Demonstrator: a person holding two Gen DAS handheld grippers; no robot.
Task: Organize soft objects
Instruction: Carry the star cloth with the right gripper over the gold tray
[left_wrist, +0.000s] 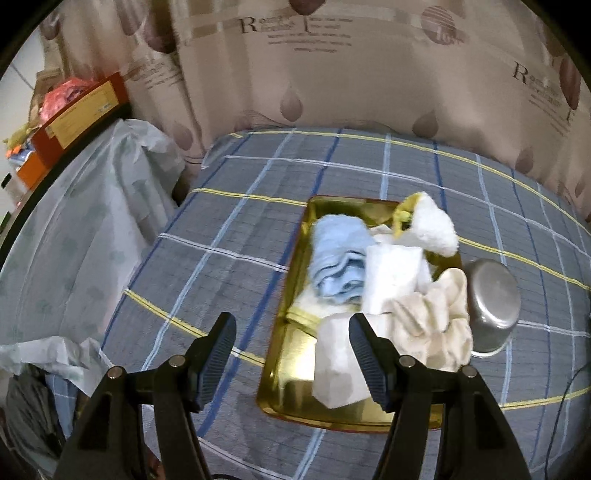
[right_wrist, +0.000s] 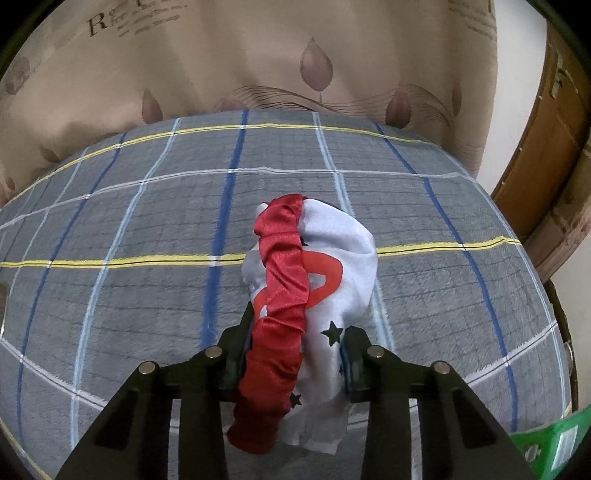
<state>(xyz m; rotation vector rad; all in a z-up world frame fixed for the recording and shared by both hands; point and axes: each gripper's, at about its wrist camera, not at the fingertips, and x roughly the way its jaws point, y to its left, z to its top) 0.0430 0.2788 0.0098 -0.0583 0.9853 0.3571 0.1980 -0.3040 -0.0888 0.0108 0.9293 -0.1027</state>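
**A:** Right-wrist view. Your right claw (right_wrist: 295, 354) is pinched on the red-and-white cloth (right_wrist: 314, 280); the pads press its lower part from both sides, and the bundle rises ahead of the fingertips, over the plaid bedcover (right_wrist: 129, 229). Is the hold good enough to carry?

**B:** Probably — but the red ruffled band (right_wrist: 277, 325) hangs loose below the claw; lift straight up first so that the tail clears the cover, then travel.

**A:** Left-wrist view. Your left claw (left_wrist: 291, 354) stands spread with nothing between its pads; the gold tray (left_wrist: 284, 369) lies just ahead and toward its right finger (left_wrist: 365, 358), already holding a blue towel (left_wrist: 336, 266), white cloths (left_wrist: 391, 277) and a cream cloth (left_wrist: 432, 317).

**B:** Bare tray shows only nearest the claw; aim there rather than on the heap. A steel bowl (left_wrist: 491, 302) sits touching the tray's far-right side — keep your approach off it; use the spread left claw to press the heap back if the bundle will not settle.
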